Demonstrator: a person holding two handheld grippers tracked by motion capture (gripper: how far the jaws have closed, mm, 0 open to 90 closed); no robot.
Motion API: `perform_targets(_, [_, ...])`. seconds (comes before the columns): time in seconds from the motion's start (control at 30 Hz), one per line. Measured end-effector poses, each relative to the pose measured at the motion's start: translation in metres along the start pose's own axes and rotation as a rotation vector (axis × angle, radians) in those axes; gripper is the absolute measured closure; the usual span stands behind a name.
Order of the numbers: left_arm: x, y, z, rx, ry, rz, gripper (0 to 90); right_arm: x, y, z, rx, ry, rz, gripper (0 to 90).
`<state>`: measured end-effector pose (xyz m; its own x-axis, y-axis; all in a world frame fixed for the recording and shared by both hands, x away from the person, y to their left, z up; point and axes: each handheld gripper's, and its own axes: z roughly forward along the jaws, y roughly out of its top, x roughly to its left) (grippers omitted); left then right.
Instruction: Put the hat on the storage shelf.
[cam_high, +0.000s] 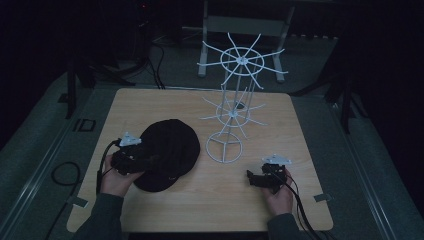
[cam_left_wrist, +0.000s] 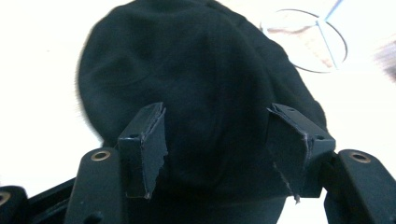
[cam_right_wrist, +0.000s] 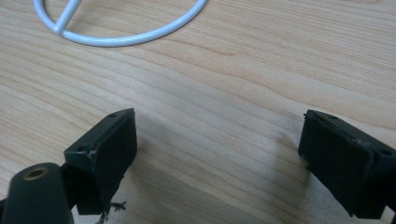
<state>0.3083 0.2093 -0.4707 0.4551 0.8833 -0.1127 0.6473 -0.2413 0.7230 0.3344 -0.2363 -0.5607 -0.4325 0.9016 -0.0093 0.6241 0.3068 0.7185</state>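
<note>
Left jaws: spread wide in the left gripper view, nothing pinched between them, the black cap (cam_left_wrist: 196, 88) seen right past the tips.
Left gripper (cam_high: 131, 159): held low at the cap's left edge in the high view; contact with the fabric cannot be told.
Right jaws: wide apart too, bare wood seen between them in the right gripper view.
Right gripper (cam_high: 260, 178): held by the right hand (cam_high: 279, 196) just above the table (cam_high: 165, 107), near the front right corner, well apart from the cap.
Black cap: laid flat on the table's left half, crown rounded upward, just beside the rack's base ring.
Wire rack (cam_high: 235, 112): white, stood upright at the table's middle, two tiers of curved spokes carried over a round base ring (cam_right_wrist: 119, 35); the ring's near arc is caught in the right gripper view.
Left hand (cam_high: 117, 181): wrapped around the left gripper, sleeve seen at the bottom edge.
</note>
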Motion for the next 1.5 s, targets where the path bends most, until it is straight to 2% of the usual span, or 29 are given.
perform_targets(0.6, [-0.025,0.013,0.031,0.049,-0.021,0.024,28.1,0.000,0.000,0.000,0.000,0.000,0.000,11.3])
perform_targets(0.7, [-0.031,0.015,0.039,0.075,-0.010,0.031,26.2,0.000,0.000,0.000,0.000,0.000,0.000,11.3])
perform_targets(0.9, [-0.040,0.018,0.051,0.097,0.027,0.045,19.9,0.000,0.000,0.000,0.000,0.000,0.000,11.3])
perform_targets(1.2, [-0.051,0.021,0.066,0.134,0.064,0.062,16.7,0.000,0.000,0.000,0.000,0.000,0.000,11.3])
perform_targets(1.27, [-0.053,0.021,0.072,0.149,0.095,0.068,16.5,0.000,0.000,0.000,0.000,0.000,0.000,11.3])
perform_targets(1.5, [-0.054,0.021,0.079,0.186,0.158,0.054,19.1,0.000,0.000,0.000,0.000,0.000,0.000,11.3])
